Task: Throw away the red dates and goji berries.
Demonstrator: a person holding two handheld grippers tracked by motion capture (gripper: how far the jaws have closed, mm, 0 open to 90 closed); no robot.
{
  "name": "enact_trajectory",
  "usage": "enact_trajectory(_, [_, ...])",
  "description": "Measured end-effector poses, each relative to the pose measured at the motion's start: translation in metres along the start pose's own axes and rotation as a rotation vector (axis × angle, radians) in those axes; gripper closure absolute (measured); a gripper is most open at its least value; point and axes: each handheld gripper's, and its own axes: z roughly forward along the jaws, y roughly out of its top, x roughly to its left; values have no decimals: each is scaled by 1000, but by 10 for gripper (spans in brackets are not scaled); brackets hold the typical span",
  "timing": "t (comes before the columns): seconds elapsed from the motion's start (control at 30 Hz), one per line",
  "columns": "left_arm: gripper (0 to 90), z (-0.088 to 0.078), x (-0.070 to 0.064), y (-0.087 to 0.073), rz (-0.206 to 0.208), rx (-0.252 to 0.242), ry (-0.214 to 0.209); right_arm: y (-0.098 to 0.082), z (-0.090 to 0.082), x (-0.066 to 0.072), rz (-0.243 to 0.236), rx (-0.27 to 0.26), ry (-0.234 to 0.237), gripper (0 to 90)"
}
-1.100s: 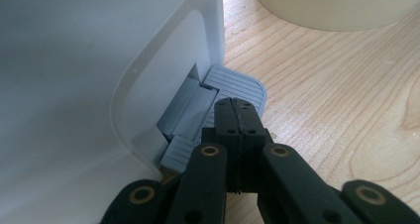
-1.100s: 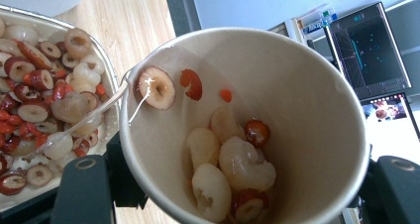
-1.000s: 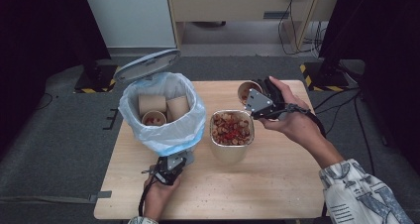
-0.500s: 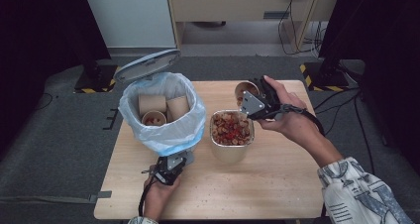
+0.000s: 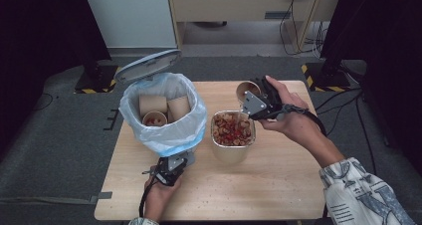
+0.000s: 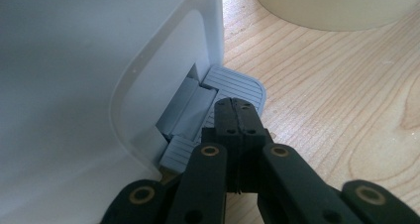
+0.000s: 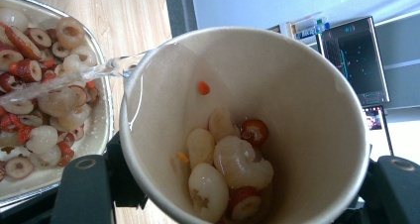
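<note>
My right gripper (image 5: pixel 255 103) is shut on a tan paper cup (image 5: pixel 247 90), tipped toward a foil tray (image 5: pixel 232 154) of red and pale dried fruit. In the right gripper view a thin stream of clear liquid (image 7: pixel 69 81) runs from the cup's (image 7: pixel 277 85) rim into the tray (image 7: pixel 101 131); several fruit pieces lie in the cup's bottom. My left gripper (image 5: pixel 169 171) is shut with nothing between its jaws. In the left gripper view its tips (image 6: pixel 236 111) rest on the grey pedal (image 6: pixel 236 83) of the white bin (image 6: pixel 89 60).
The bin (image 5: pixel 164 135) has a pale blue bag, its lid (image 5: pixel 148 64) stands up at the back, and three paper cups (image 5: pixel 153 104) lie inside. The wooden table (image 5: pixel 278 185) has bare room at the front right. Dark stands and cables flank the table.
</note>
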Motion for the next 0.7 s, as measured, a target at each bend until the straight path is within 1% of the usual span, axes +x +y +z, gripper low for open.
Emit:
enact_trajectory(0.3, [900,0,0,0,1,1,0,0,1,-1,1,1,-1,294])
enact_trajectory(0.4, [900,0,0,0,1,1,-1,1,1,-2,-10,3,0,294])
enact_trajectory(0.43, [900,0,0,0,2,1,0,1,1,-1,-3,7,0,295])
enact_trajectory(0.47, [900,0,0,0,2,2,-1,2,1,-2,-17,6,-7,295])
enact_trajectory(0.5, [900,0,0,0,2,2,-1,2,1,-2,-17,6,-7,295])
enact_trajectory(0.63, [900,0,0,0,2,2,-1,7,-1,-2,-56,22,-18,297])
enact_trajectory(0.7, [900,0,0,0,2,2,-2,9,-1,0,-101,34,-28,297])
